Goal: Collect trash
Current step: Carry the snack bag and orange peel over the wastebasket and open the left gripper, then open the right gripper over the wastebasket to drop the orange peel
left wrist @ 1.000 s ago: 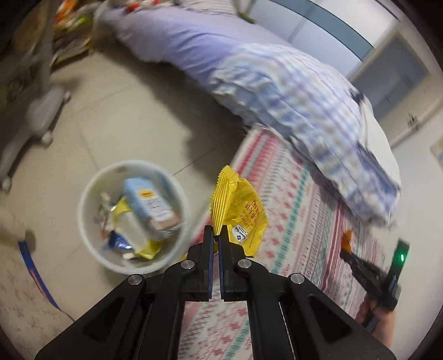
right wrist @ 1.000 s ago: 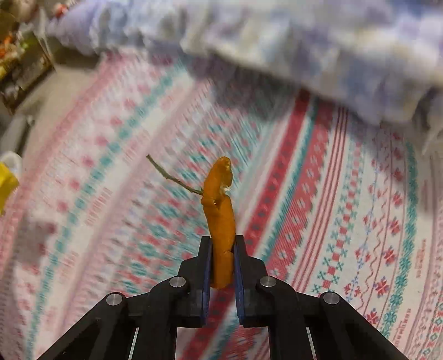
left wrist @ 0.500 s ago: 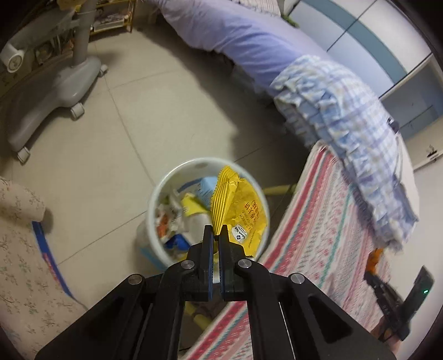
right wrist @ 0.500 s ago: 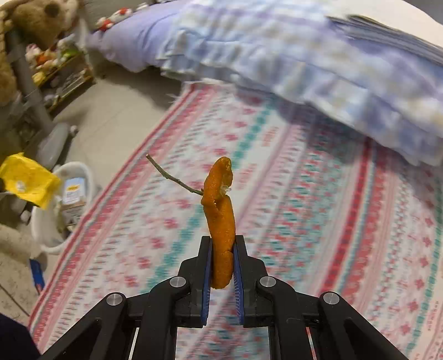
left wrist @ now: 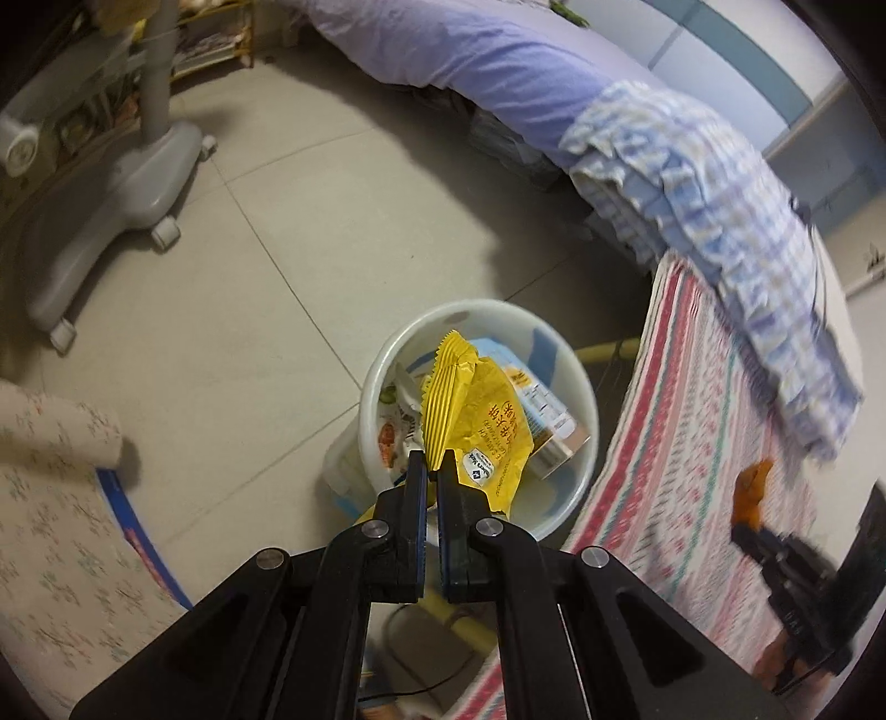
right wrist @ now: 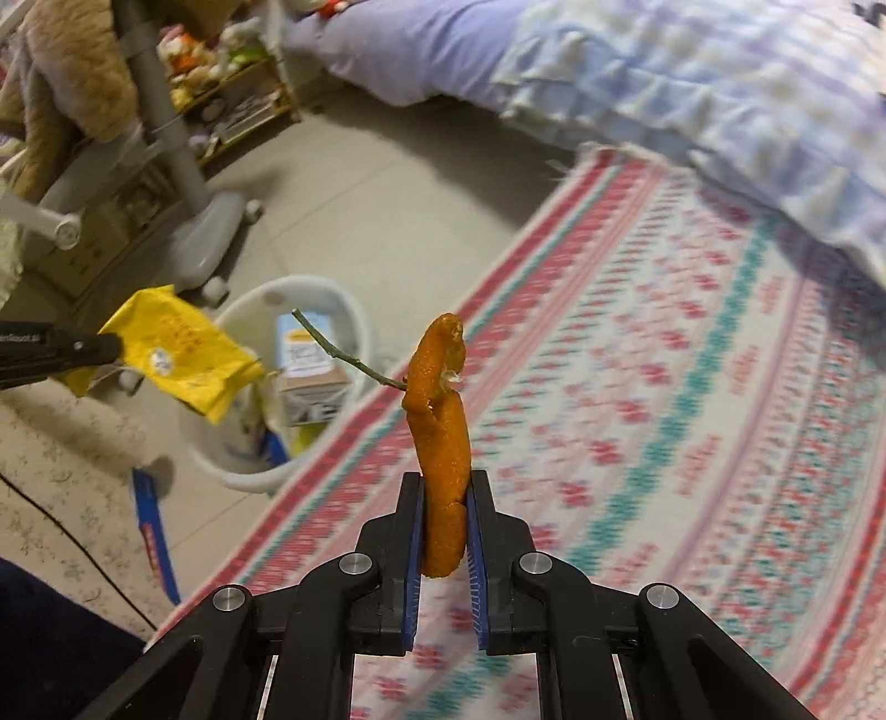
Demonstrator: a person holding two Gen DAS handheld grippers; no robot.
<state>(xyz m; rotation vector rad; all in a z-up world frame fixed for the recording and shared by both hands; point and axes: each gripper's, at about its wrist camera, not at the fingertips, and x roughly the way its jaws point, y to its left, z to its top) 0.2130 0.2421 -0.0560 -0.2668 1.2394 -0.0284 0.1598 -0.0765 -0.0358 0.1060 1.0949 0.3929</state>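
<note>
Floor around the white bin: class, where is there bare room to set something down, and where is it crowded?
Free: the tiled floor between the white bin, the grey wheeled base and the bed; also the patterned rug. Crowded: inside the bin, packed with cartons and wrappers.

Bin [left wrist: 587, 387] on floor beside rug [left wrist: 692, 443], wrapper [left wrist: 476, 421] above bin, bed [left wrist: 498, 72] behind

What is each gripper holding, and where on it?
The left gripper pinches the yellow wrapper by its crimped end. The right gripper clamps the orange peel at its lower end.
</note>
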